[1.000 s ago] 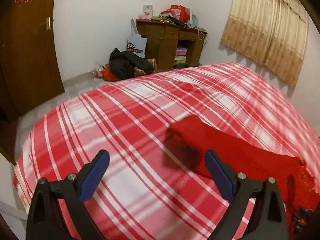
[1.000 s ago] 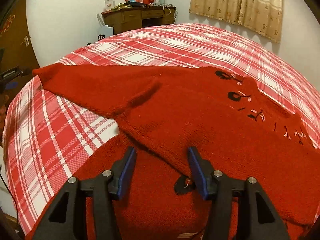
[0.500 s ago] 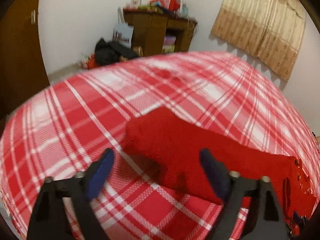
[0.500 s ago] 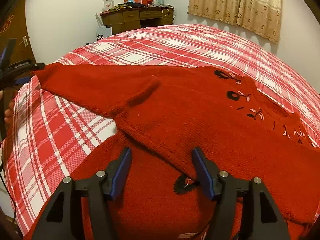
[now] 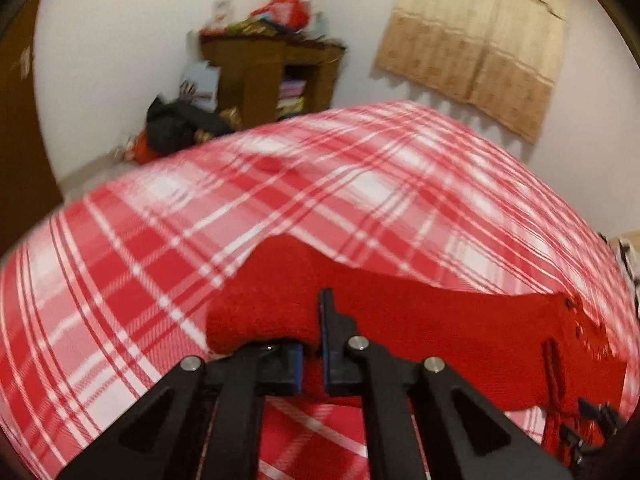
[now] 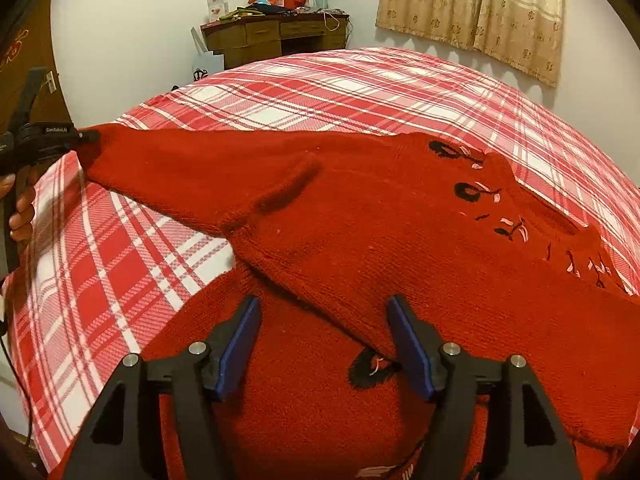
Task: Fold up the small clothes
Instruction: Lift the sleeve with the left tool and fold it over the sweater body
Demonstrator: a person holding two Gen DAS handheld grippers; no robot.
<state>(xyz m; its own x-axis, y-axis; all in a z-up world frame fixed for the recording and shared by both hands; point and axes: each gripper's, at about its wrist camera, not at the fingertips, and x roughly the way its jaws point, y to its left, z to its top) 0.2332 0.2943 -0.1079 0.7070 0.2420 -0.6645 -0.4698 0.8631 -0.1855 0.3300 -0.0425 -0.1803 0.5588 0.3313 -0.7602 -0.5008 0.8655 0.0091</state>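
Note:
A red knitted sweater [image 6: 400, 220] with black and pink embroidery lies on the red-and-white plaid bed [image 6: 340, 88]. Its lower part is folded up beneath the body. One sleeve [image 6: 180, 168] stretches out to the left. My left gripper [image 5: 314, 344] is shut on the cuff of that sleeve [image 5: 440, 320]. In the right wrist view the left gripper [image 6: 86, 136] pinches the cuff tip at the far left. My right gripper [image 6: 322, 308] hovers over the sweater's side edge. Its jaws are opening, and the knit lies under them without being pinched.
A person's hand [image 6: 22, 208] holds the left gripper's handle at the bed's left edge. A cluttered wooden desk [image 6: 276, 36] stands against the far wall, with a dark pile of bags [image 5: 176, 124] on the floor. A beige curtain [image 6: 472, 8] hangs at right.
My left gripper moved in on the sleeve end and closed on the cuff, and the sleeve now runs taut. The right gripper's jaws spread a little wider, staying in place.

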